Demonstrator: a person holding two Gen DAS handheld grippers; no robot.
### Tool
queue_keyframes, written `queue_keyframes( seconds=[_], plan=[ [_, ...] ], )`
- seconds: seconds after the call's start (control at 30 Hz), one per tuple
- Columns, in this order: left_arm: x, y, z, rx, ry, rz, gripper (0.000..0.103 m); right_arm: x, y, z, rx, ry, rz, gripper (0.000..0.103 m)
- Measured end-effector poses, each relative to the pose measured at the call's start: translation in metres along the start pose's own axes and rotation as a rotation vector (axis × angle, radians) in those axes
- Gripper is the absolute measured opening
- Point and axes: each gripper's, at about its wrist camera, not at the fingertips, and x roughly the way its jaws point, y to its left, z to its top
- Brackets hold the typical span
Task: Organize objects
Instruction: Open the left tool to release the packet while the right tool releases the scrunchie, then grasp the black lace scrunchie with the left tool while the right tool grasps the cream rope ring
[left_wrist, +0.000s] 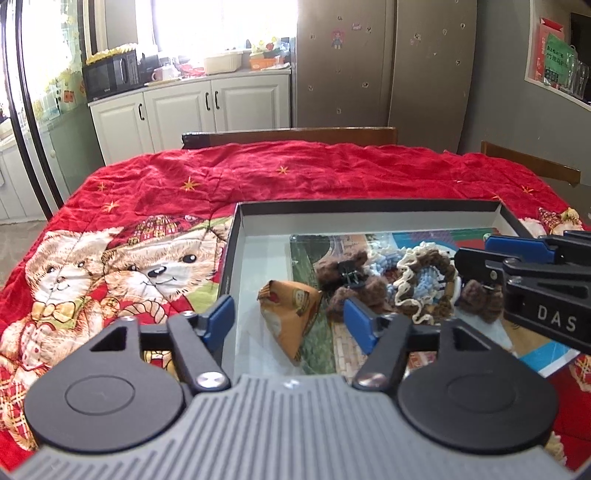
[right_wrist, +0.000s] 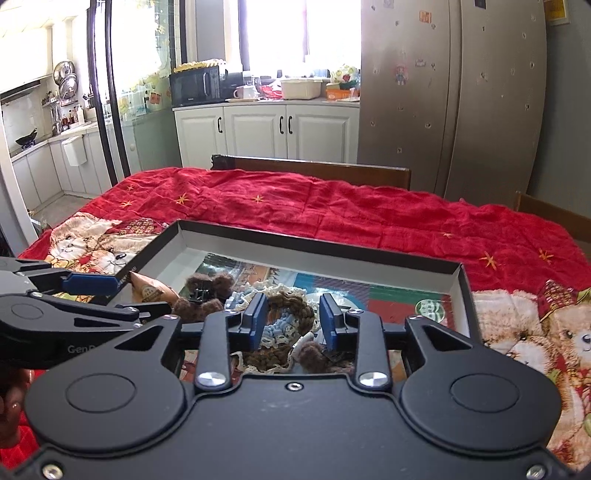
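Observation:
A shallow black box sits on the red bear quilt. Inside lie an orange triangular packet, a brown fuzzy hair claw, a crocheted brown, cream and blue piece and a second brown fuzzy clip. My left gripper is open, its fingers either side of the packet, above it. My right gripper is open over the crocheted piece and the second clip; it also shows in the left wrist view.
The red quilt covers the table. Wooden chair backs stand at the far edge. White cabinets, a microwave and a fridge lie beyond. A colourful printed sheet lines the box floor.

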Motion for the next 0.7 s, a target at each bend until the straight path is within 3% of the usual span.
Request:
queue_keyframes(
  seconds=[0.7],
  plan=[
    [-0.076,0.003,-0.024,0.064,-0.068,-0.04,0.081,-0.104,-0.012,-0.035,-0.048,0.01,-0.018,0.03]
  ],
)
